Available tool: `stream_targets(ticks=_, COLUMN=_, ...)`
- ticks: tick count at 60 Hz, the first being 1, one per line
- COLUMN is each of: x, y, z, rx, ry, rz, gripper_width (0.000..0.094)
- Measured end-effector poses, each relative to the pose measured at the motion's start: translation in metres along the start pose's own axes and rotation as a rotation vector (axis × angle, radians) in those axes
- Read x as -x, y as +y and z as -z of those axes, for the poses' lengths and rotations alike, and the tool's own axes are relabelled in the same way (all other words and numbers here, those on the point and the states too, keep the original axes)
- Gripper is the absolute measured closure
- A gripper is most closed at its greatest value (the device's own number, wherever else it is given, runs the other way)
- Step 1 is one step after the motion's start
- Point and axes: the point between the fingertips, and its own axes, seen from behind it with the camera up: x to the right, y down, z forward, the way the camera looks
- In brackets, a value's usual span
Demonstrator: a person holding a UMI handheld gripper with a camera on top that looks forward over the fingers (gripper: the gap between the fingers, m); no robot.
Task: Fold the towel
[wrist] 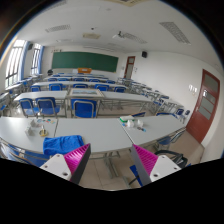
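Item: handheld gripper (108, 165), lower centre of frame, held level and raised, looking out across a classroom rather than down at a surface. Fingers: two, w/ magenta pads (146, 160), spread well apart, nothing pinched btwn them; floor and desk edge show thru the gap. Towel (62, 147): blue cloth, crumpled, lower left of frame, lying on the near white desk (100, 132), just beyond the left finger tip and partly behind it; not btwn the fingers, contact w/ the finger can't be told. Other items on desk: small bottles/containers (42, 126) at left-centre, more small objects (134, 124) at right-centre, too small to identify. Background: rows of desks w/ blue chairs (84, 107) mid-frame; green chalkboard (88, 61) upper centre; windows (14, 68) upper left; red-brown door (206, 105) at right; ceiling light panels (175, 32) along top. No hand or sleeve in view.
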Motion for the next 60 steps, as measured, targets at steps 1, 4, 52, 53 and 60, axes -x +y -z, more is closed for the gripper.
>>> stream_targets(ticks=1, x=0.004, y=-0.002, z=0.014, rx=0.007, ry=0.002, rz=0.001, gripper_width=0.0088)
stream_targets(ticks=4, x=0.002, y=0.008, z=0.001, rx=0.021, ry=0.006, rz=0.005, gripper_width=0.0088)
stream_targets(ticks=52, x=0.44, y=0.117, z=-0.16, rx=0.151, ry=-0.447, rz=0.161, gripper_width=0.0092)
stream_targets(ticks=53, x=0.443, y=0.118, z=-0.167, rx=0.152, ry=-0.446, rz=0.168, gripper_width=0.0093)
stream_targets(ticks=60, x=0.458, y=0.138, z=-0.21, rx=0.206, ry=-0.44, rz=0.203, gripper_width=0.0107)
